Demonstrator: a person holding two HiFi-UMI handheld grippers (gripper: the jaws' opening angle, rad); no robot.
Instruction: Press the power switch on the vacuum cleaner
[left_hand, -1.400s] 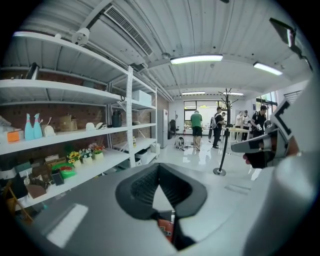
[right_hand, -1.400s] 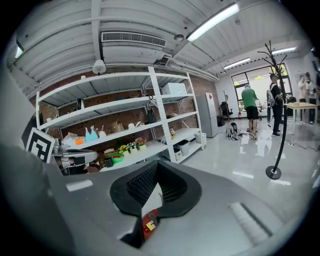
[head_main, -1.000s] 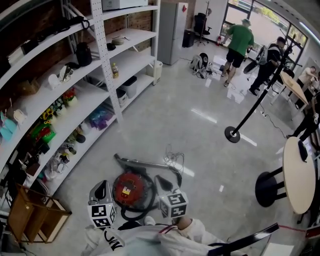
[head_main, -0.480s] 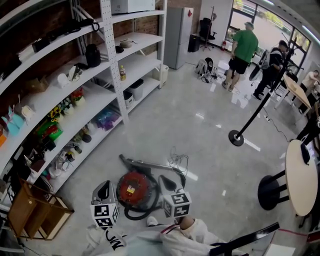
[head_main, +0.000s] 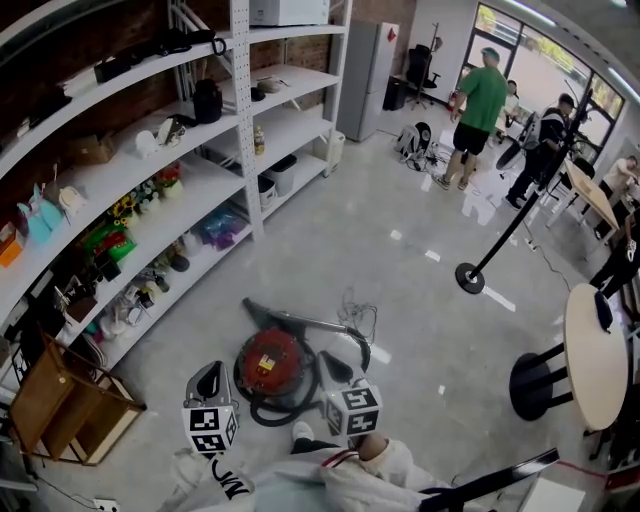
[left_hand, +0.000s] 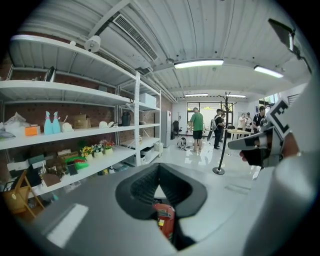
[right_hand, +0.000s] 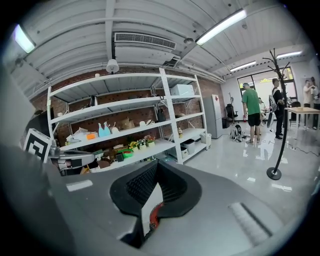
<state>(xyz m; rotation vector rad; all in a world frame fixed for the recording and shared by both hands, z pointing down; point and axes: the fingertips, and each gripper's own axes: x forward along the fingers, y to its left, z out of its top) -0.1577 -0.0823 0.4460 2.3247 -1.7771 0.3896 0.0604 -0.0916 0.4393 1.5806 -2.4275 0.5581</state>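
Your left gripper and right gripper have their jaws closed on nothing, either side of the red canister vacuum cleaner on the glossy grey floor beside white shelving.

Power switch on the vacuum cleaner too small for certainty; mere red sliver of it past the left tool.

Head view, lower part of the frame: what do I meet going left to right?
wooden crate → left hand-held gripper → red vacuum cleaner → right hand-held gripper → round table
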